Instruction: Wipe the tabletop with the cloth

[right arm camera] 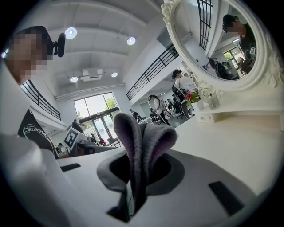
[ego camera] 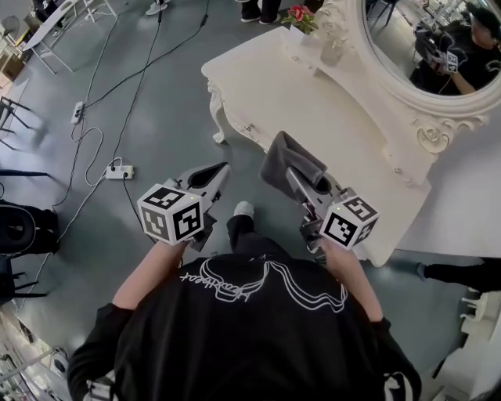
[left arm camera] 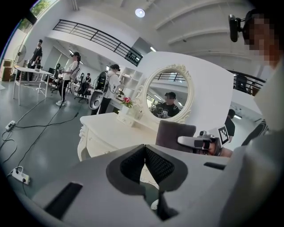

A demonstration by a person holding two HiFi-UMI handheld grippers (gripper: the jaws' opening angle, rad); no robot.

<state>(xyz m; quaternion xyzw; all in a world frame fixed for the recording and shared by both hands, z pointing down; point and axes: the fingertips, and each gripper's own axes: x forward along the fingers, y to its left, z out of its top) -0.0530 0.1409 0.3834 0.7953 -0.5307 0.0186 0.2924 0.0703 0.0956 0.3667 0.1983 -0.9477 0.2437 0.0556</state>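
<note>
A grey cloth (ego camera: 286, 160) hangs folded at the near left edge of the white dressing table (ego camera: 313, 102). My right gripper (ego camera: 301, 182) is shut on it. In the right gripper view the cloth (right arm camera: 141, 139) sticks up as a doubled fold pinched between the jaws of the right gripper (right arm camera: 138, 172), with the tabletop (right arm camera: 230, 146) just beyond. My left gripper (ego camera: 213, 175) is held over the floor, left of the table and apart from the cloth. Its own view shows the left gripper (left arm camera: 144, 150) shut with nothing in it; the cloth (left arm camera: 174, 133) is off to the right.
An oval mirror (ego camera: 438, 47) stands at the table's back, with a flower vase (ego camera: 300, 17) and a small bottle (ego camera: 333, 51) beside it. Cables and a power strip (ego camera: 119, 171) lie on the grey floor. People (left arm camera: 71, 77) stand far off. My shoe (ego camera: 243, 210) shows below.
</note>
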